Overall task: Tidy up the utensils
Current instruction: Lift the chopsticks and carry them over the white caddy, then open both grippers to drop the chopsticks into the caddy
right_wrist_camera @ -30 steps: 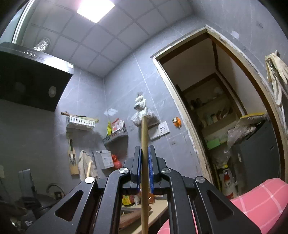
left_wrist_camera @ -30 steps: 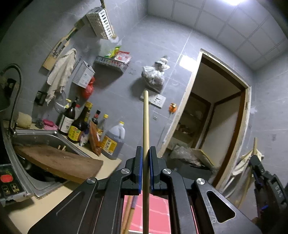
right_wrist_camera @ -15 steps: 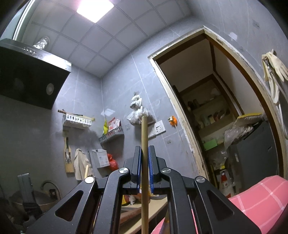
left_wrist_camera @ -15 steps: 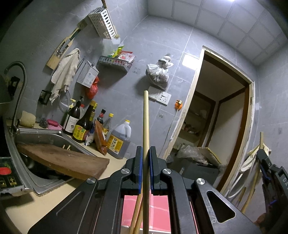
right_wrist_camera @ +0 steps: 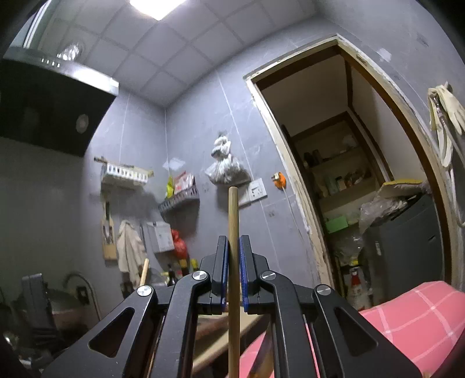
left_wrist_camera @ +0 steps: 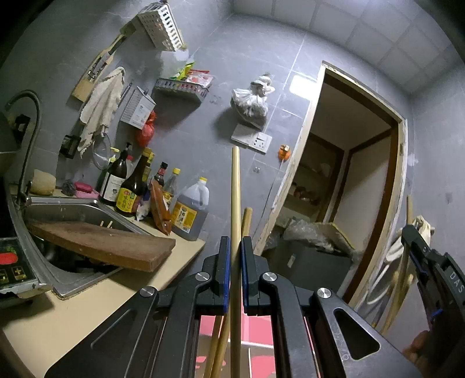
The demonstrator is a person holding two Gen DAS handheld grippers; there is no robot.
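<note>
Left wrist view: grey tiled wall [left_wrist_camera: 238, 49] and a wood-framed doorway [left_wrist_camera: 357, 162] fill the background. Below left, the beige tabletop [left_wrist_camera: 72, 317] carries a steel sink [left_wrist_camera: 72, 209] with a wooden cutting board [left_wrist_camera: 98, 241] laid across its rim. Sauce bottles [left_wrist_camera: 128, 186] and a large oil jug [left_wrist_camera: 190, 209] stand along the wall behind the sink. A white basket [left_wrist_camera: 161, 26] and a grey rack [left_wrist_camera: 181, 88] hang on the wall above; a tied plastic bag [left_wrist_camera: 252, 100] hangs over a socket plate [left_wrist_camera: 260, 142].

The left gripper [left_wrist_camera: 235, 270] points about level toward the wall, its blue pads clamped together on one bamboo chopstick [left_wrist_camera: 235, 197], which runs upright between them and projects well past the tips. Further chopsticks [left_wrist_camera: 246, 221] show just behind and below it, over a pink checked surface [left_wrist_camera: 261, 325]. At the right edge, the other gripper's black body [left_wrist_camera: 436, 276] is seen with a chopstick [left_wrist_camera: 409, 206] rising above it.

Right wrist view: the same doorway [right_wrist_camera: 348, 145] opens onto storage shelves [right_wrist_camera: 340, 186], with a dark grey cabinet [right_wrist_camera: 407, 241] to their right. A black range hood [right_wrist_camera: 49, 107] hangs upper left and pale rubber gloves [right_wrist_camera: 446, 116] hang at the right edge. The right gripper [right_wrist_camera: 234, 270] is tilted slightly upward, pads closed on a second chopstick [right_wrist_camera: 233, 221] held upright between them. A pink checked cloth [right_wrist_camera: 412, 319] lies lower right.
</note>
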